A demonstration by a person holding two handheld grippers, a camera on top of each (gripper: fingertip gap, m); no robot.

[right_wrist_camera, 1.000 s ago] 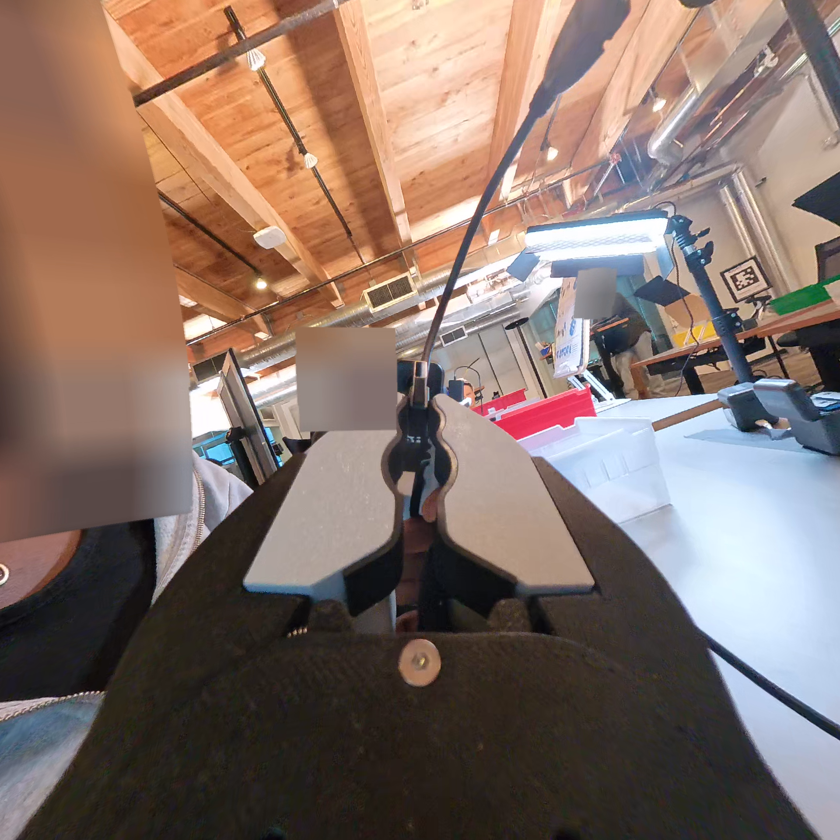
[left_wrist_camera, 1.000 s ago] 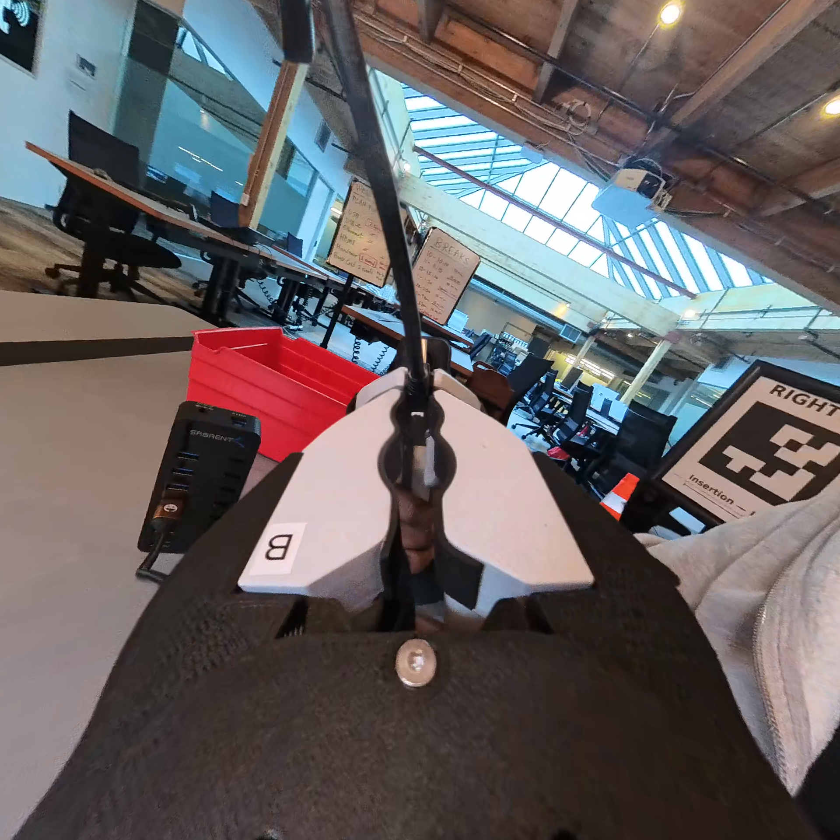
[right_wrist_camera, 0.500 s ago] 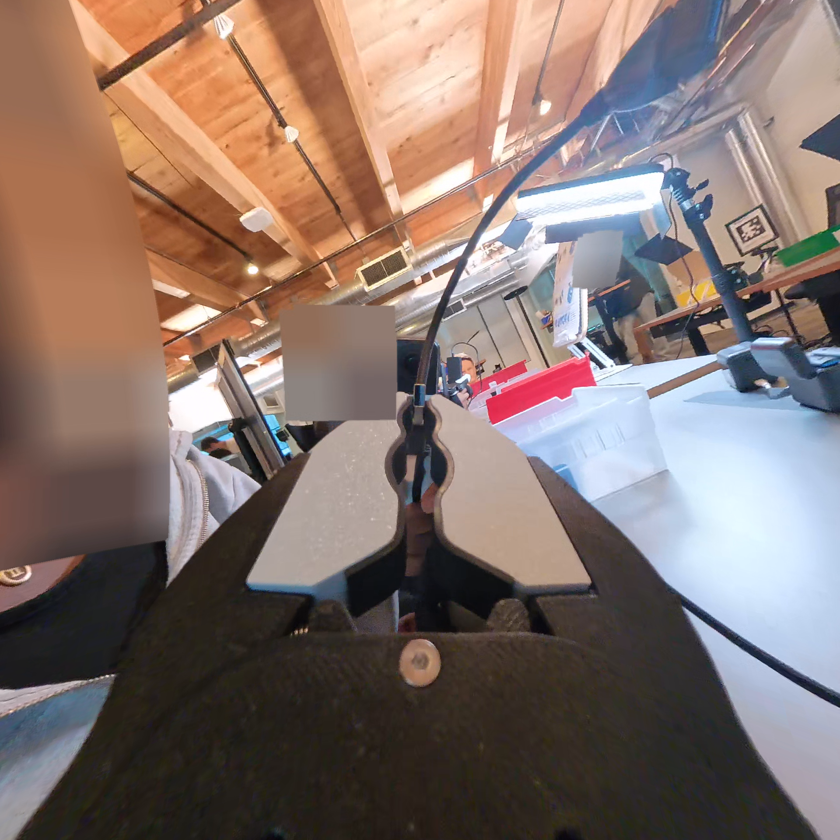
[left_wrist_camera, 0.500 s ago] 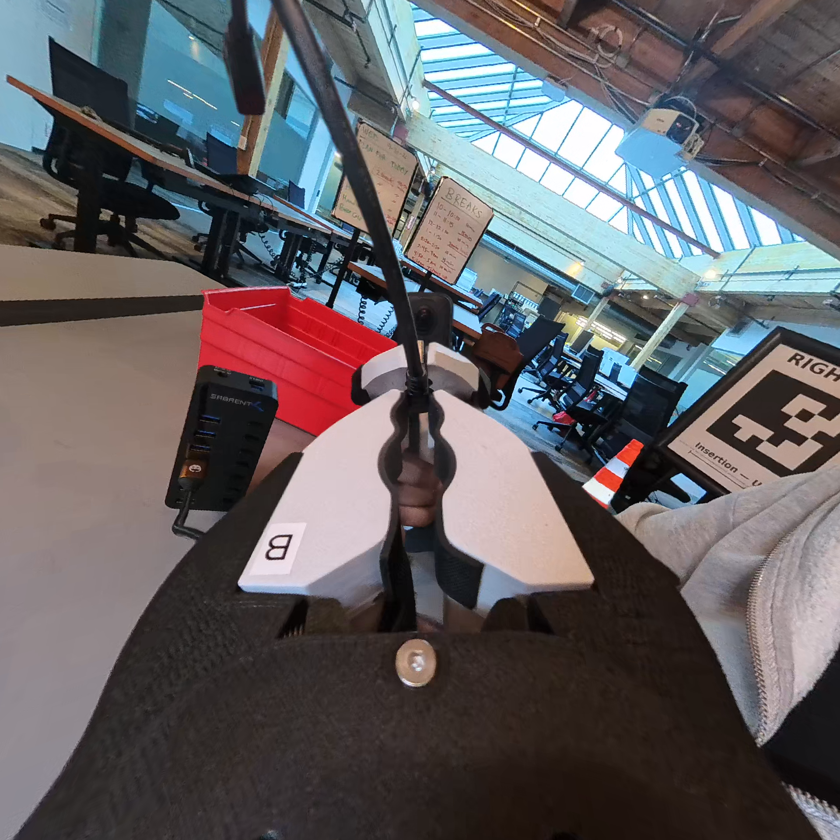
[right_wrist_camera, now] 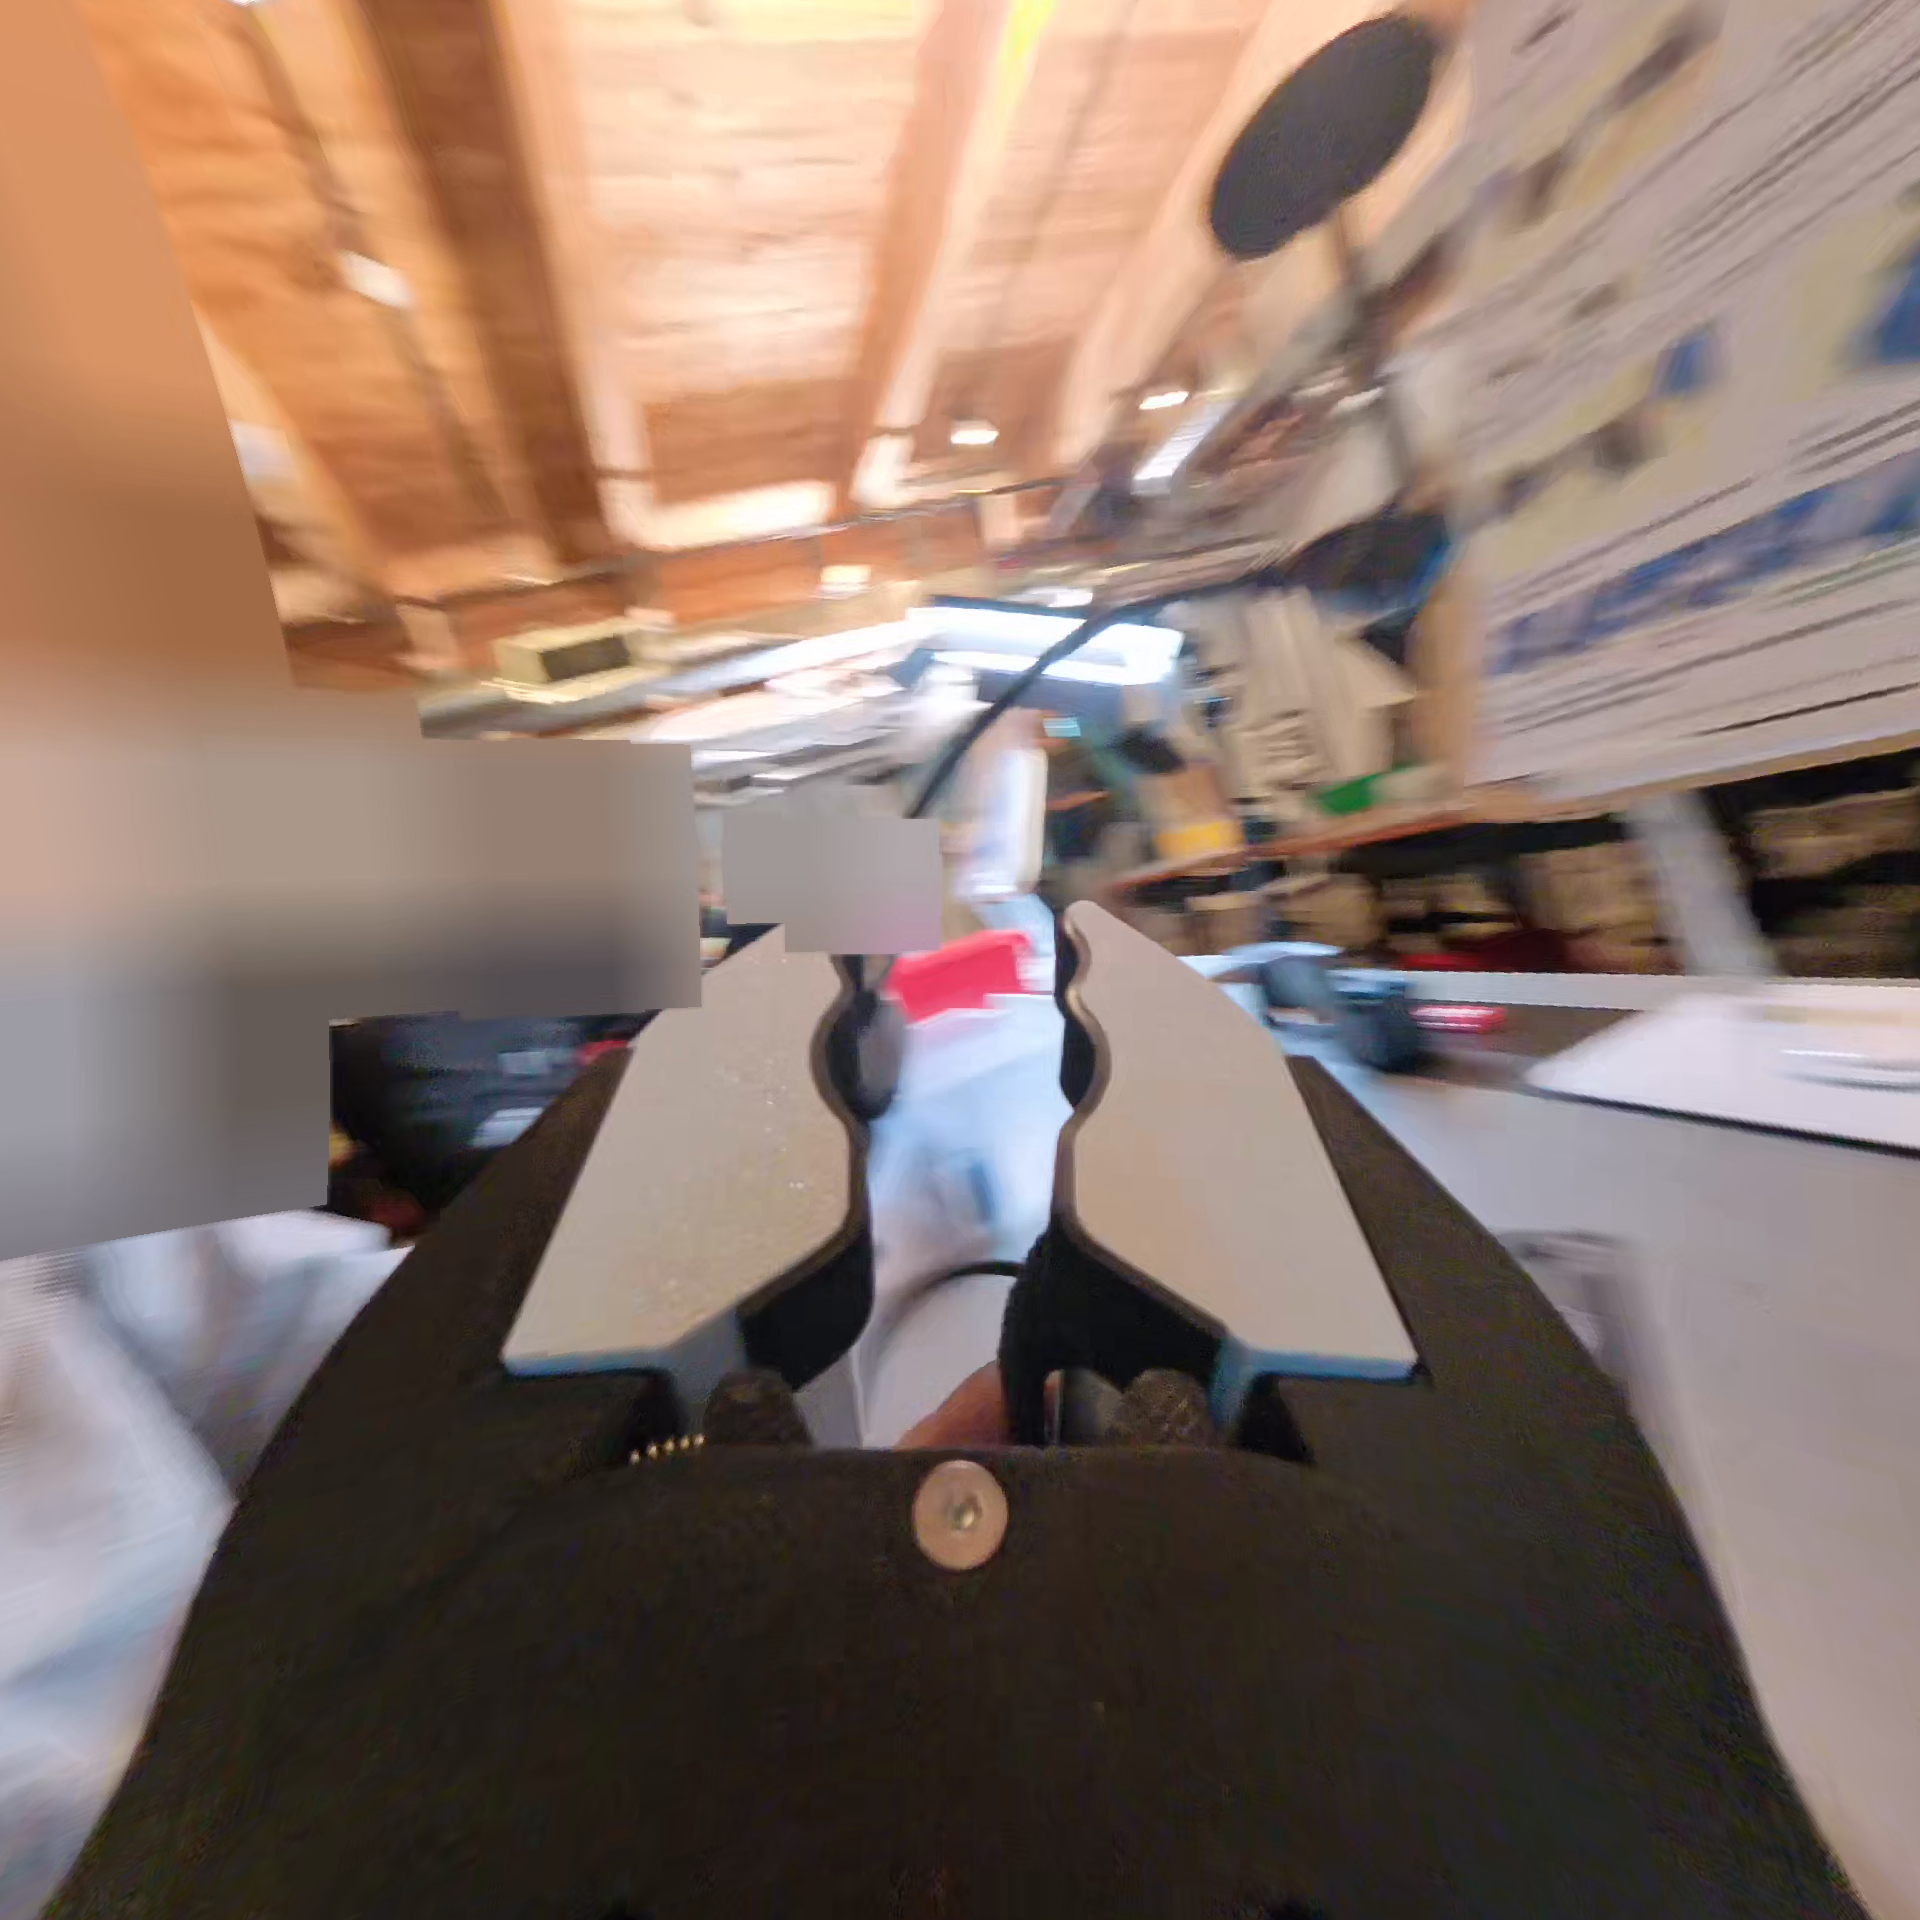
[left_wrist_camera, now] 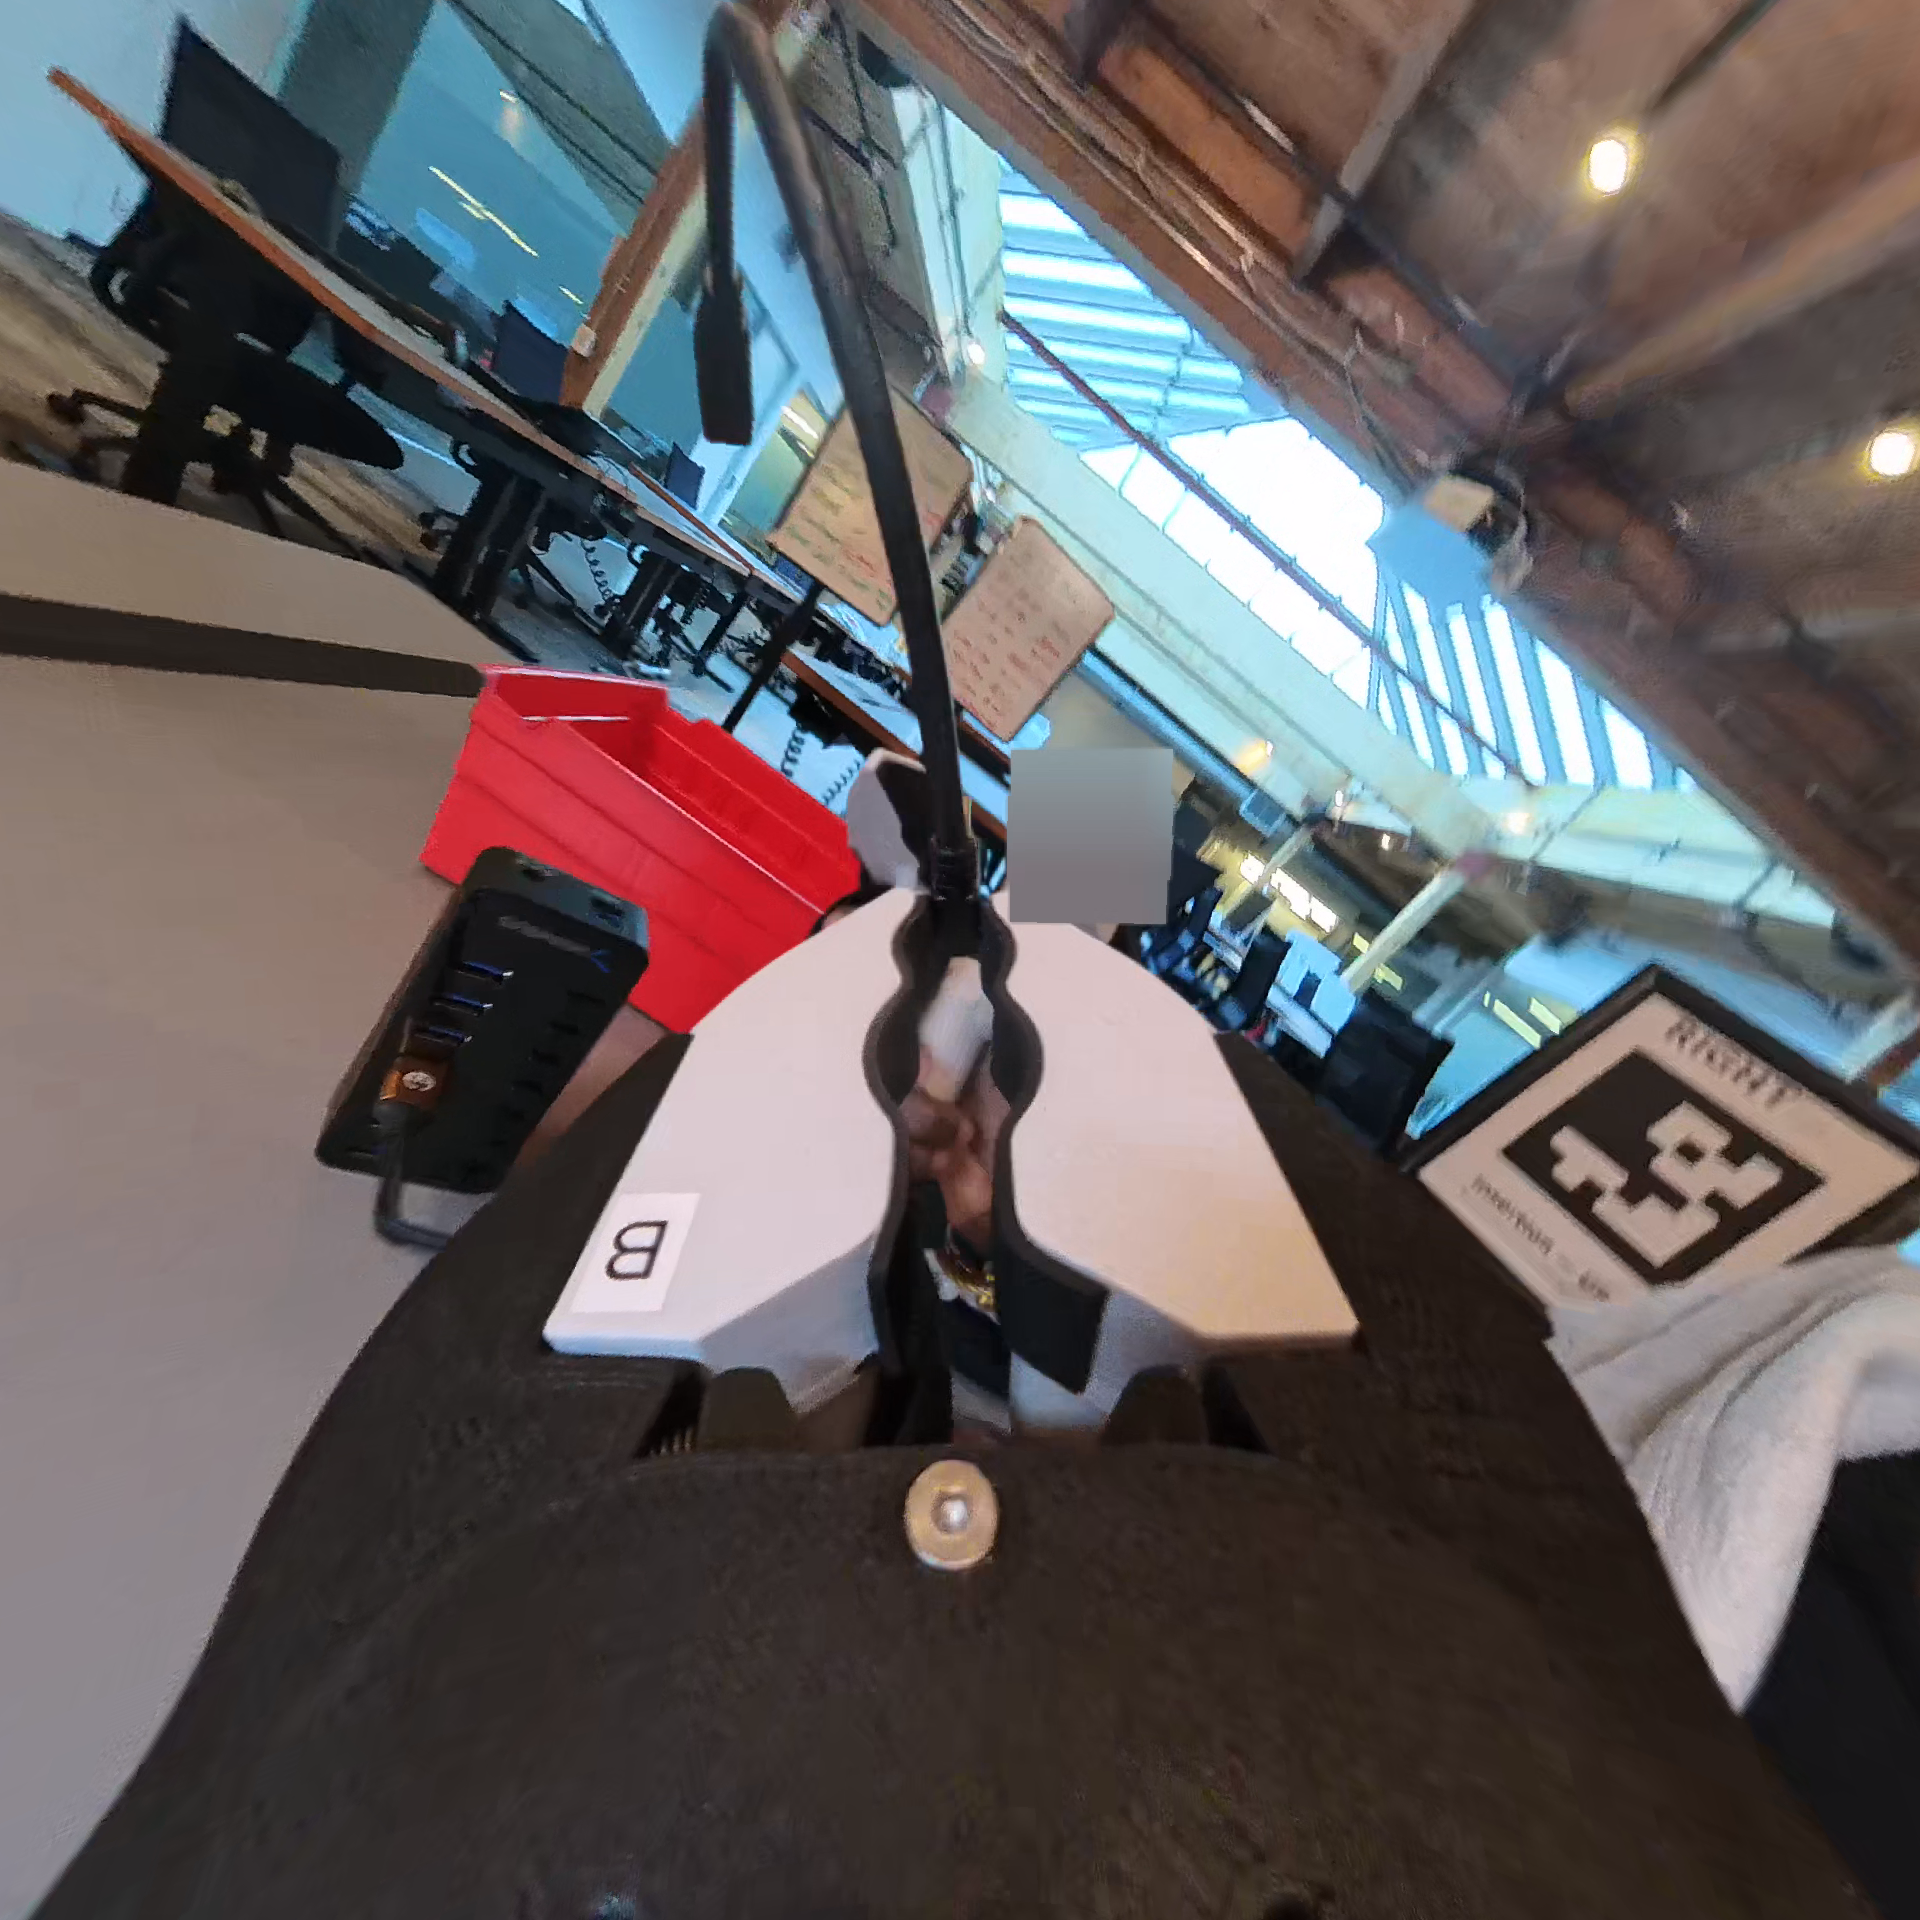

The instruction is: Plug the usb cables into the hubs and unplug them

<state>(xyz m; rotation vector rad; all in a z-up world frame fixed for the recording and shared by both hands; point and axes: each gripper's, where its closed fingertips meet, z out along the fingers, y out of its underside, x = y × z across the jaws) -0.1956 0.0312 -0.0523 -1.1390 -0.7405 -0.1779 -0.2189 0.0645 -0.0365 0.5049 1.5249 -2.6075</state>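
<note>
Left gripper clamped on black usb cable; cable arcs up, plug end dangles free overhead. Right gripper spread, empty (view badly smeared). Black hub on grey table, left of left gripper, one cable already seated low in it.

Risk: grip sits well back from plug, floppy end likely to swing and miss port.

Red bin behind hub, contents not visible.
</note>
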